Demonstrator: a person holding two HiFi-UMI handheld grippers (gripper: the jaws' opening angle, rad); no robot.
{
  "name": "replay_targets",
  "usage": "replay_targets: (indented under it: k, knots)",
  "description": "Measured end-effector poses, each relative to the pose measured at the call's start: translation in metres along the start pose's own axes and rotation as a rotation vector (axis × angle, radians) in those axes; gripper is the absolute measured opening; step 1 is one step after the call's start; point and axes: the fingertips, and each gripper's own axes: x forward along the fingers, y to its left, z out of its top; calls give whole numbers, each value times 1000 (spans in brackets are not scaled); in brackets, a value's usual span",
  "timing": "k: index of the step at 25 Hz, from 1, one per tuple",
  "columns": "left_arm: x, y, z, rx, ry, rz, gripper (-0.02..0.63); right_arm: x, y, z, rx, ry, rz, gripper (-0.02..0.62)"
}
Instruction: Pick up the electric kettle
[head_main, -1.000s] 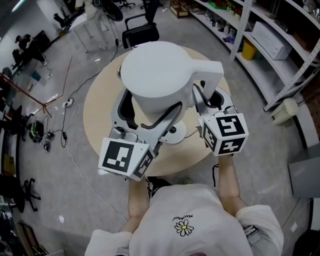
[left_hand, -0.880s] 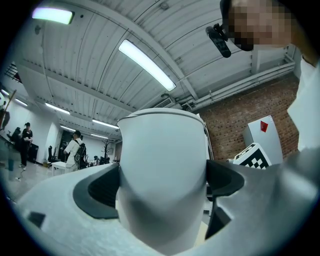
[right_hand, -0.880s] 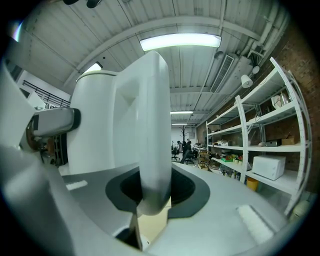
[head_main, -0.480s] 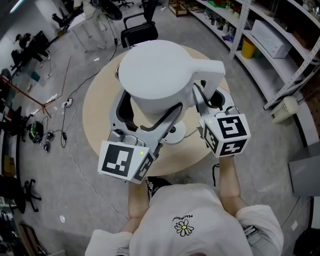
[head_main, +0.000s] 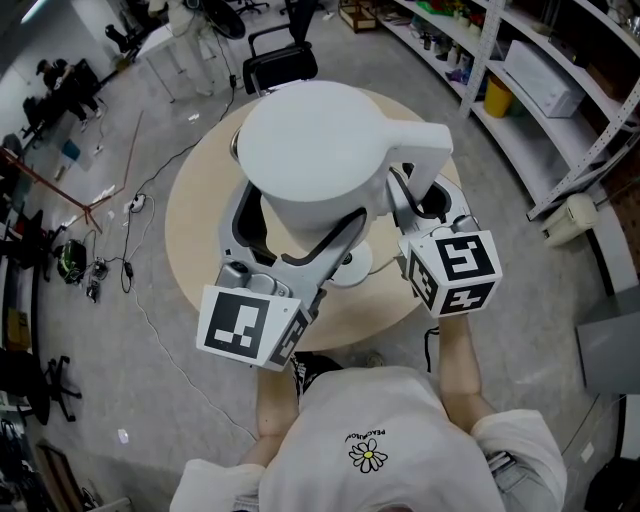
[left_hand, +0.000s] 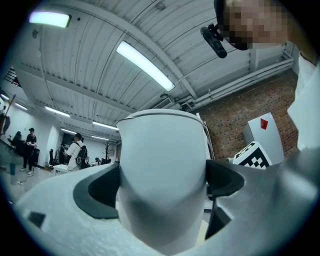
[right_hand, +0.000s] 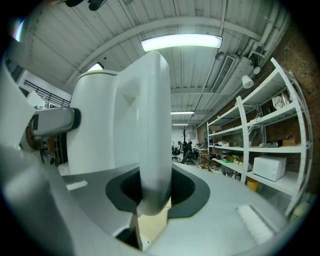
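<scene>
A white electric kettle (head_main: 315, 150) hangs in the air above a round beige table (head_main: 200, 220), held between both grippers. My left gripper (head_main: 290, 225) clasps the kettle's round body (left_hand: 162, 170) from the near side, its dark pads (left_hand: 97, 192) pressed on both flanks. My right gripper (head_main: 415, 195) is shut on the kettle's handle (right_hand: 152, 135), which stands upright between its jaws. Under the kettle, its round white base (head_main: 350, 268) lies on the table. The kettle body (right_hand: 92, 125) fills the left of the right gripper view.
A black office chair (head_main: 280, 65) stands beyond the table. Metal shelving (head_main: 540, 80) with boxes runs along the right. Cables (head_main: 130, 210) trail over the grey floor at the left. People stand in the far background of the left gripper view.
</scene>
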Motion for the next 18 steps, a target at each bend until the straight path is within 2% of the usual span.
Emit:
replay_targets:
  k: [18]
  knots:
    - [-1,-4,-4,-2,7,-7,545,-5,-2,-2,-13,-8,-12,96]
